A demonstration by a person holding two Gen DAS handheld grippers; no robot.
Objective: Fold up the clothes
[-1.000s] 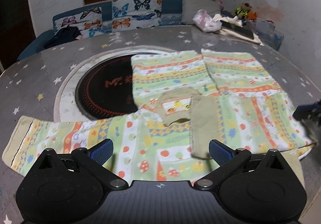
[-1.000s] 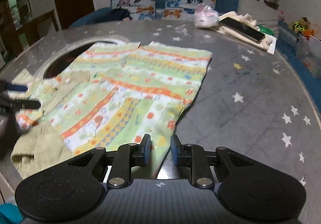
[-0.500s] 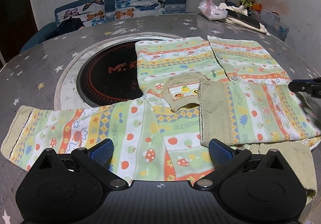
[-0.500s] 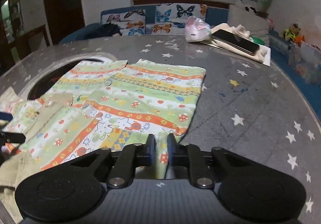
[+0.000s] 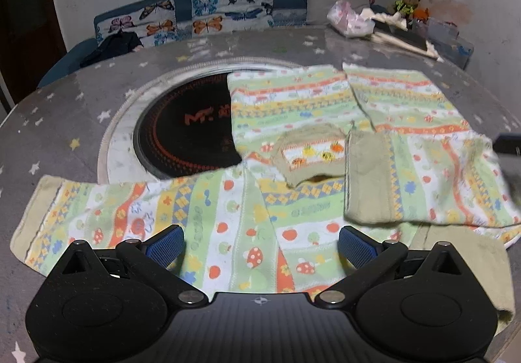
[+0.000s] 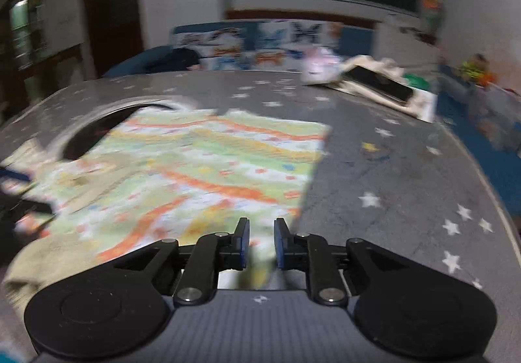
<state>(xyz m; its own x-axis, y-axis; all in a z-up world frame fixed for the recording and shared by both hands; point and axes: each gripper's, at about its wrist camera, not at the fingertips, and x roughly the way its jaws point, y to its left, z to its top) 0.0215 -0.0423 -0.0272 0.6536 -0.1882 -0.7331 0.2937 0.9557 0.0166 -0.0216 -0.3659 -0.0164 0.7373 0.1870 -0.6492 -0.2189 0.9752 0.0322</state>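
Two hand-held grippers worked over one small child's garment (image 5: 293, 187), a striped, printed top with khaki cuffs and collar, spread across the round star-patterned surface (image 5: 65, 122). Nearest the left hand-held gripper (image 5: 260, 244), whose jaws stood wide apart and held nothing, lay the garment's shoulder and chest, directly below and between its blue pads (image 5: 164, 245). One sleeve (image 5: 107, 216) ran out flat to the left of that gripper; the other sleeve (image 5: 423, 180) was already folded in over the body, its khaki cuff (image 5: 368, 180) lying beside the collar (image 5: 309, 158).

The right hand-held gripper (image 6: 261, 241) had its jaws only slightly apart and opening, with a fold of the cloth's edge seen between them; blur kept me from telling whether the pads still pressed on it. The rest of the garment stretched ahead and to the left of that gripper.

Judging by its drape, the fabric was light, soft and limp: it would sag from any single pinch and slide easily on the glossy surface. Good places to take hold seemed to be the khaki cuff of the flat sleeve or the hem corners, where the thicker band gives the pads something to bite.

Farther off, the garment's hem (image 5: 325, 73) partly covered the dark inset cooktop (image 5: 185, 128); a phone (image 6: 381, 86) lay well apart.
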